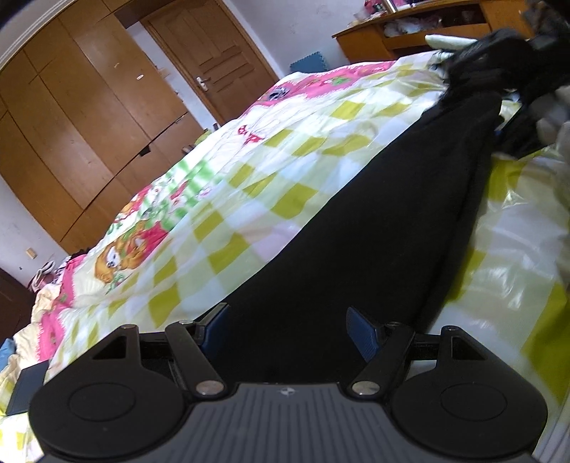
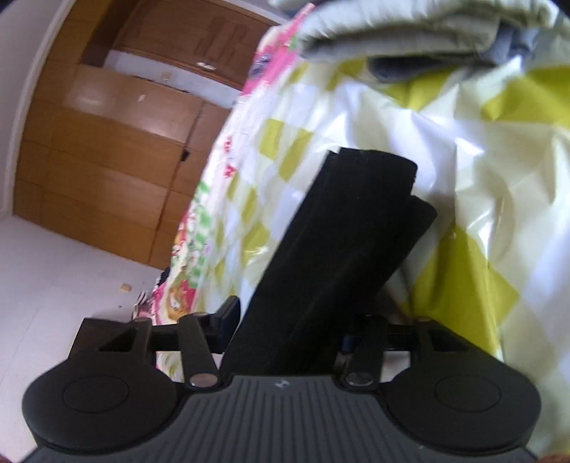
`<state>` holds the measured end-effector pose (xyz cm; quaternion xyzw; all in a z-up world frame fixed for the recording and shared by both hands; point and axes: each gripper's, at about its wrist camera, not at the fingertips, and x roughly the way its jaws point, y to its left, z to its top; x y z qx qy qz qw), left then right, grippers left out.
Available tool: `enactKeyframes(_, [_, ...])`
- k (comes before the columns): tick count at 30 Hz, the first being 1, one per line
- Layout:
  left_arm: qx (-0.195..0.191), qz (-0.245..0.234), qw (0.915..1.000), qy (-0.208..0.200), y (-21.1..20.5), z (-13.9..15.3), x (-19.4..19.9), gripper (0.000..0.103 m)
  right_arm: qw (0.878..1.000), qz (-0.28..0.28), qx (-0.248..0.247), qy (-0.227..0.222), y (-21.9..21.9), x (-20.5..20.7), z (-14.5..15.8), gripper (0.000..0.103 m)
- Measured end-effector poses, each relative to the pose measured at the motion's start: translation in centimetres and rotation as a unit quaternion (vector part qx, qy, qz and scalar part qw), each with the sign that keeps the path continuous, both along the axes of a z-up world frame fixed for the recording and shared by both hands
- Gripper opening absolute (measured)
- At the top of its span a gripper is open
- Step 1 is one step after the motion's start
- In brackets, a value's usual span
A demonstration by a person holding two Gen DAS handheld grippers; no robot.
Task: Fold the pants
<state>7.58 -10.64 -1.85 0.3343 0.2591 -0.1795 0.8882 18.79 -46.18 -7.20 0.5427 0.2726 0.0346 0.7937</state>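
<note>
Black pants (image 1: 374, 220) — soft, long, matte

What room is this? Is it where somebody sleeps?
Most likely a bedroom: a bed with a checked cartoon quilt, a big wooden wardrobe and a wooden door.

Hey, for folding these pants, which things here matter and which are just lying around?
Part of the job: black pants, left gripper, right gripper, checkered bedspread under them.

Lying about: grey folded clothes, wooden wardrobe, door, desk.
</note>
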Motion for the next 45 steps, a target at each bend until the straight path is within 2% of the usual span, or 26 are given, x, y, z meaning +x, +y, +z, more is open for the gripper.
enactKeyframes(1, [0.002,-0.003,1.0,0.002,-0.2,-0.2,0.0,0.085,1.0,-0.002,0.004,0.011,-0.3,0.0,0.1,0.019])
enactKeyframes(2, [0.007,-0.004,1.0,0.005,-0.5,-0.5,0.1,0.085,1.0,-0.003,0.015,0.012,-0.8,-0.2,0.3,0.011])
enactKeyframes(3, [0.012,-0.004,0.9999,0.01,-0.6,-0.9,0.1,0.083,0.999,-0.008,0.033,0.002,-1.3,-0.7,0.5,0.01])
enactKeyframes(4, [0.012,-0.003,0.9998,0.018,-0.6,-1.2,0.1,0.082,0.999,-0.013,0.042,-0.009,-1.6,-1.3,0.9,0.009])
enactKeyframes(7, [-0.011,0.013,0.9993,0.034,-0.4,-1.5,-0.1,0.077,0.999,-0.019,0.014,-0.029,-1.5,-2.8,3.1,0.009])
enactKeyframes(10, [-0.022,0.005,0.9994,0.025,-0.1,-1.4,-0.9,0.076,0.999,-0.007,-0.011,-0.048,0.3,-2.9,5.3,0.009])
enactKeyframes(14, [-0.072,0.025,0.9965,0.034,3.0,-0.3,-1.5,0.079,0.993,0.039,-0.082,-0.07,4.8,-1.9,9.5,0.009])
enactKeyframes(18, [-0.096,0.069,0.993,-0.003,7.6,1.3,-1.8,0.079,0.98,0.109,-0.136,-0.094,11.6,-0.1,13.4,0.01])
enactKeyframes(22, [-0.115,0.123,0.9854,-0.028,13.2,2.4,-2.0,0.079,0.957,0.201,-0.168,-0.124,20.8,2.0,16.3,0.009])
enactKeyframes(26, [-0.115,0.187,0.9745,-0.047,18.6,2.3,-2.6,0.08,0.924,0.301,-0.187,-0.143,31.4,3.5,17.7,0.009])
enactKeyframes(29, [-0.125,0.228,0.9645,-0.047,22.5,2.0,-3.4,0.08,0.89,0.38,-0.205,-0.145,39.4,3.7,17.0,0.009])
enactKeyframes(32, [-0.143,0.264,0.9534,-0.031,26.0,1.3,-4.4,0.08,0.856,0.443,-0.231,-0.134,46.3,3.1,14.8,0.01])
enactKeyframes(35, [-0.169,0.29,0.9419,-0.015,28.6,0.9,-5.2,0.08,0.822,0.501,-0.247,-0.109,50.9,1.8,11.9,0.009])
enactKeyframes(37, [-0.178,0.298,0.9376,-0.017,29.8,0.9,-5.5,0.08,0.792,0.518,-0.301,-0.12,52.9,0.3,10.8,0.009])
enactKeyframes(38, [-0.177,0.303,0.9364,-0.02,30.2,0.8,-5.6,0.08,0.782,0.522,-0.317,-0.122,53.5,-0.3,10.4,0.009])
enactKeyframes(39, [-0.175,0.306,0.9356,-0.021,30.5,0.6,-5.6,0.08,0.782,0.526,-0.315,-0.116,53.9,-0.2,9.9,0.009])
enactKeyframes(42, [-0.178,0.308,0.9346,-0.012,31.5,0.0,-5.6,0.08,0.789,0.519,-0.313,-0.101,53.8,0.2,9.8,0.009])
enactKeyframes(45, [-0.17,0.301,0.9381,-0.021,31.8,0.0,-5.8,0.08,0.807,0.499,-0.297,-0.102,52.9,1.4,11.1,0.009])
